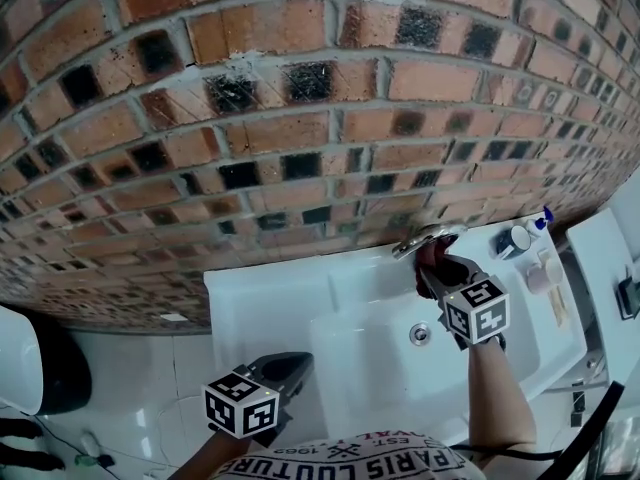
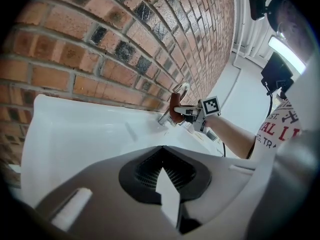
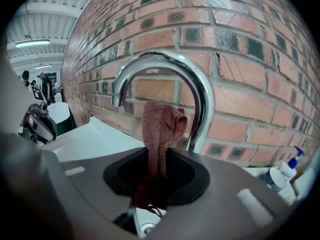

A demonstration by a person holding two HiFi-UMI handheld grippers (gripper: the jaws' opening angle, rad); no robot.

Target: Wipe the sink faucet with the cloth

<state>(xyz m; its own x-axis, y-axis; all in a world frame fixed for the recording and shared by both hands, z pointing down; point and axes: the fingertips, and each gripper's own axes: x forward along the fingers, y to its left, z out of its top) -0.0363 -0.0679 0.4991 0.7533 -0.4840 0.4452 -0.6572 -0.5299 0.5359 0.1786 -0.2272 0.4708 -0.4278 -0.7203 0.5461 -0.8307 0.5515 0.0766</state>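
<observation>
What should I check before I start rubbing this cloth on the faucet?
1. Grip: right gripper has its jaws closed on the reddish-brown cloth. Ok.
2. Free cloth: a folded end stands up past the jaws, enough to wipe with. Ok.
3. Contact: the cloth sits in front of the chrome faucet, under its arch, but whether they touch cannot be told.
4. Left gripper: shut, empty, low at the sink's left front, well away from the faucet. Ok.
5. Bottles on the sink's right ledge: apart from the right gripper. Ok.
</observation>
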